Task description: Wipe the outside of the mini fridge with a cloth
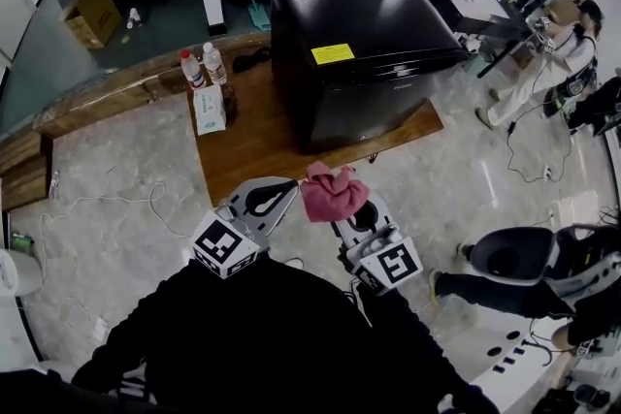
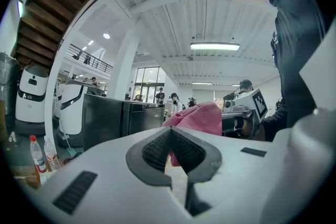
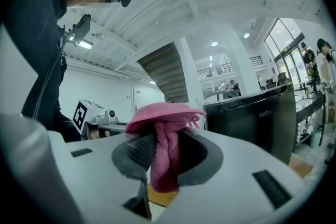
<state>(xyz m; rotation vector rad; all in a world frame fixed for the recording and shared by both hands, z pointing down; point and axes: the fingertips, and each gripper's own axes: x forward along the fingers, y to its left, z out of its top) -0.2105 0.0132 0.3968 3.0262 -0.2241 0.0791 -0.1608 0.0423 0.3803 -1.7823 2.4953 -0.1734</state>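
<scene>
**A:** Where's the cloth?

**B:** My right gripper [image 3: 160, 147] has its fingers [image 3: 137, 150] clamped on the pink cloth [image 1: 333, 192]. It's near the mini fridge [image 1: 359, 44] on the table [image 1: 247, 150], not yet touching it. My left gripper [image 2: 170, 129] is closed on nothing.

**A:** How do you wipe well?

**B:** I'd press a broad fold flat and overlap my strokes, top first, then the sides.

**A:** Counts?

**B:** One fridge, one cloth, two bottles [image 1: 191, 69].
</scene>
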